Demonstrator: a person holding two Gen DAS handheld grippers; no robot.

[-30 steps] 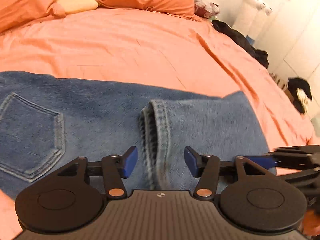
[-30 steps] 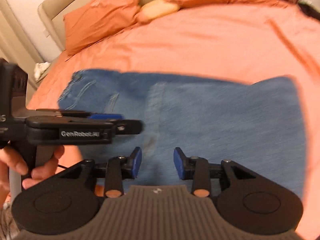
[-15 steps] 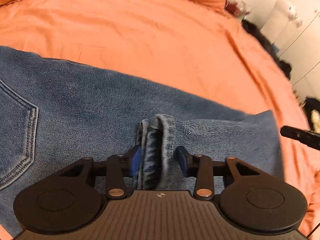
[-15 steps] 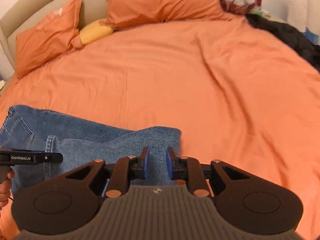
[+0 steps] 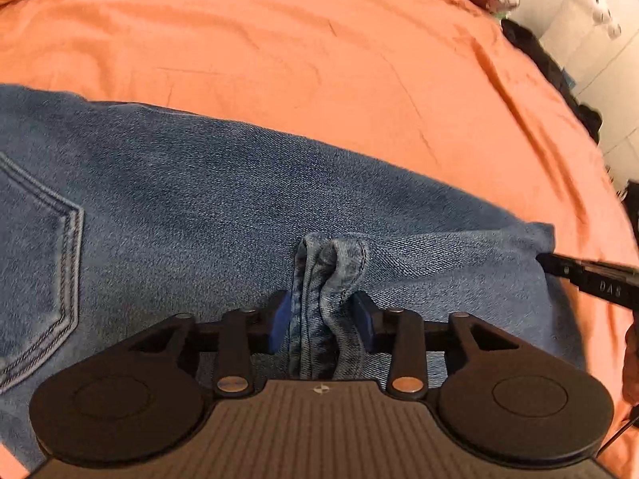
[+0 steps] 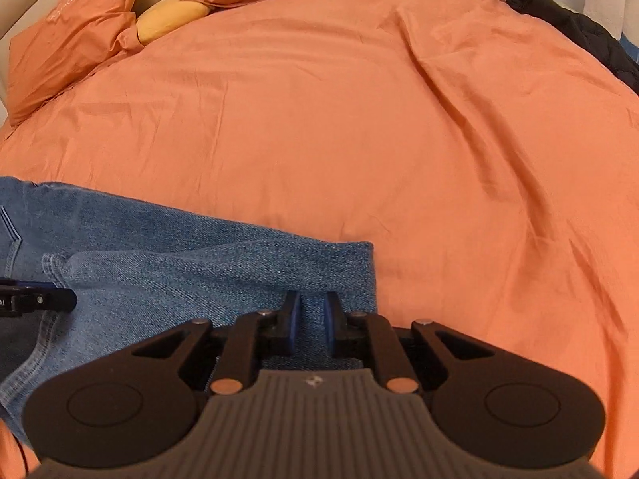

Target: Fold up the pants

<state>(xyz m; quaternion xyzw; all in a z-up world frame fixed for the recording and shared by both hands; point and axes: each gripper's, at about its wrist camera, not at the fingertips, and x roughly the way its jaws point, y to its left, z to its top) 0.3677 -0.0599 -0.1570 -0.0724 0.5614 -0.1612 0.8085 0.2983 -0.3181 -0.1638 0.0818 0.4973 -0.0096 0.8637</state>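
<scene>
Jeans point(image 5: 207, 199) lie on orange bedding point(image 6: 359, 119) below pillows point(image 6: 60, 36).

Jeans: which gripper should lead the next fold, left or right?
Probably left. The left gripper has the bunched hem of the jeans between its fingers. The right gripper pinches only flat denim at the folded edge, so it suits steadying.

Both our cameras sit low and close over the folded blue denim pants point(image 5: 199, 199), looking forward across the orange-sheeted bed point(image 6: 359, 119) toward its head. The left view faces further right. Both share the pants point(image 6: 179, 271) and sheet point(image 5: 279, 40).
</scene>
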